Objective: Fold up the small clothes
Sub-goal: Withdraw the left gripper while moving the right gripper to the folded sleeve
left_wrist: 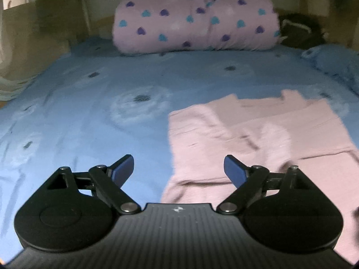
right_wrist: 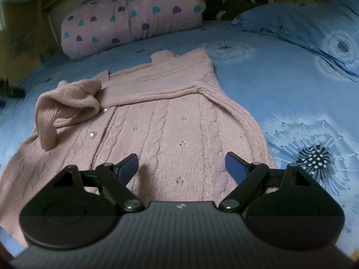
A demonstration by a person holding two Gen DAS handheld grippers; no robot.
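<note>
A small pink knitted cardigan lies flat on the blue bed sheet, its left sleeve folded over onto the body and the right sleeve laid across the chest. My right gripper is open and empty, low over the cardigan's hem. In the left wrist view, blurred, the cardigan lies to the right. My left gripper is open and empty, over the sheet at the cardigan's left edge.
A rolled pink blanket with blue and purple hearts lies across the head of the bed, also in the right wrist view. A blue pillow sits at the right. Dark clothing lies behind it.
</note>
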